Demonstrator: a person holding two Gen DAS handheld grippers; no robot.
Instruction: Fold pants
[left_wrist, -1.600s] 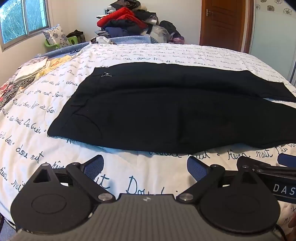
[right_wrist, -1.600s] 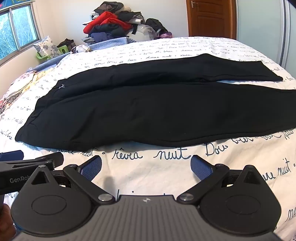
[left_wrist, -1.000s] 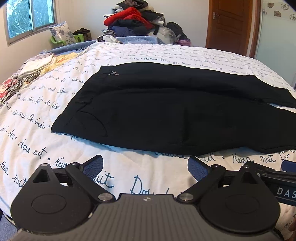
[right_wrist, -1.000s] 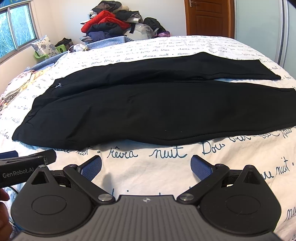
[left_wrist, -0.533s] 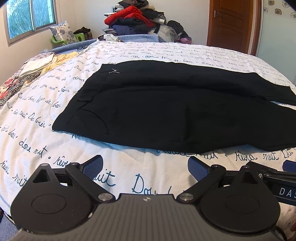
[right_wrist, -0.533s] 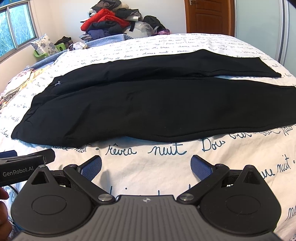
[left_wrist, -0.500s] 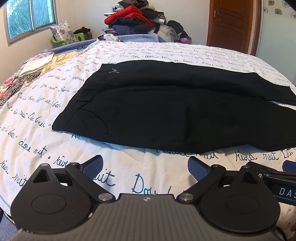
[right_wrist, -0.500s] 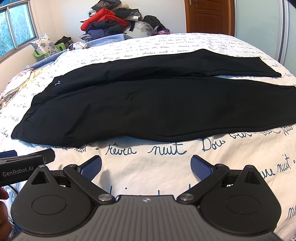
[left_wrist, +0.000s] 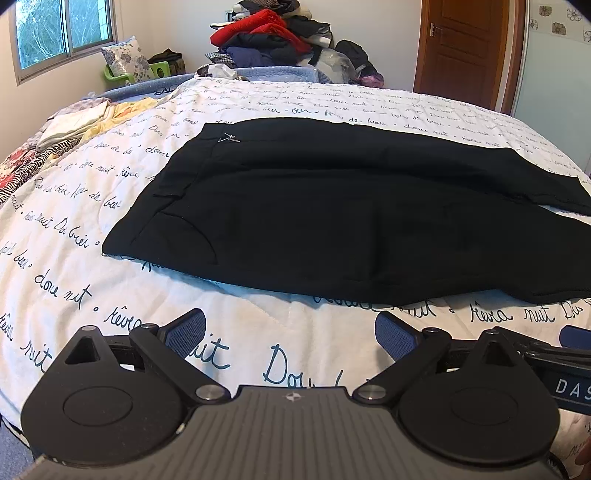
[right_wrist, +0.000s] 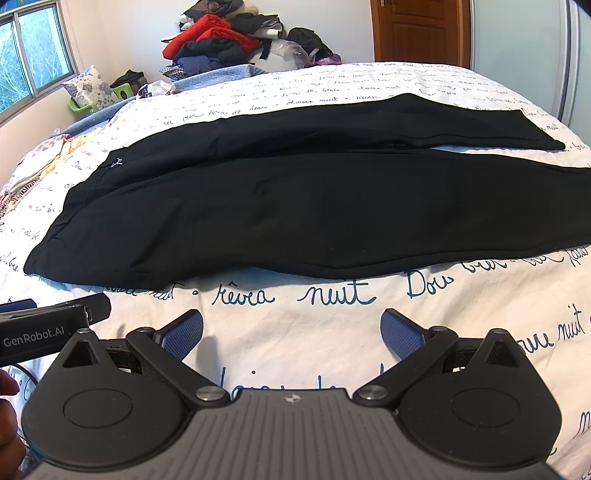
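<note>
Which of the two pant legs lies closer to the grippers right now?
The front leg, the wide black one whose lower edge runs just above the words "rêvea nuit" on the bedspread. The other leg lies behind it, toward the clothes pile.

The pants (left_wrist: 332, 214) lie flat on the bed (left_wrist: 258, 339), waist to the left, legs running right. Behind the pants, past the bed's far edge, sits a clothes pile (left_wrist: 273, 40). Left of the pants, on the bed, lie folded linens (left_wrist: 74, 122). Before the pants, over the bed's near edge, the left gripper (left_wrist: 290, 332) sits just left of the right gripper (right_wrist: 291, 332).
</note>
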